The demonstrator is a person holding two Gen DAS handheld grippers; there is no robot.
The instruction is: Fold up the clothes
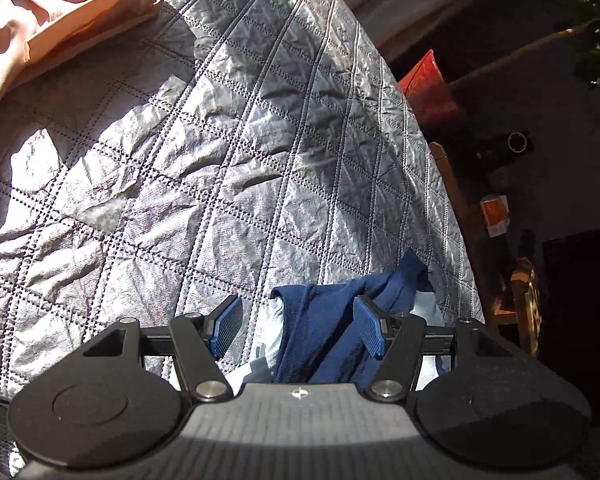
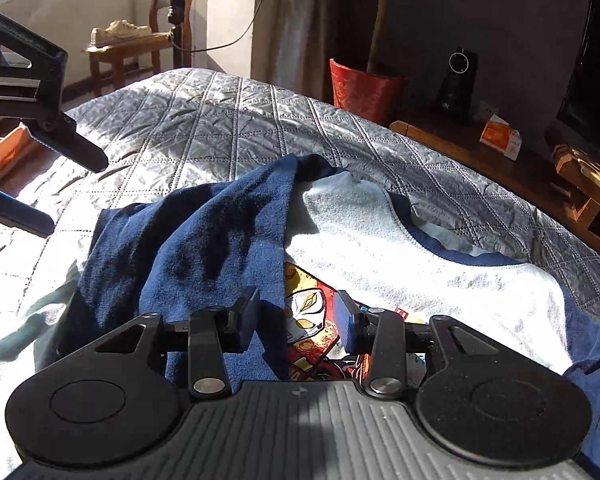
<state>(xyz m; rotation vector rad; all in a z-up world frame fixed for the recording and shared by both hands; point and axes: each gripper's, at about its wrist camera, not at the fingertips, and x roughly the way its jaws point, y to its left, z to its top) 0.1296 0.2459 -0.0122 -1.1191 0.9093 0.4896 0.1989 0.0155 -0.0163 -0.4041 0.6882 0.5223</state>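
Observation:
A light blue shirt (image 2: 380, 248) with navy sleeves and a colourful print (image 2: 312, 320) lies on the grey quilted bed (image 2: 204, 120). One navy sleeve (image 2: 204, 240) is laid over the shirt's body. My right gripper (image 2: 298, 318) hovers open just above the print, its left finger over the sleeve's edge. My left gripper (image 1: 300, 326) is open over the navy sleeve (image 1: 328, 320) near the bed's right edge, and nothing is pinched. Its fingers (image 2: 84, 152) also show at the left of the right wrist view.
A crumpled orange garment (image 1: 60, 8) lies at the far left of the bed (image 1: 220, 140). Beside the bed stand a red pot (image 2: 364, 88), a black speaker (image 2: 458, 80), an orange box (image 2: 500, 138) on a wooden bench and a chair (image 2: 132, 48) bearing a shoe.

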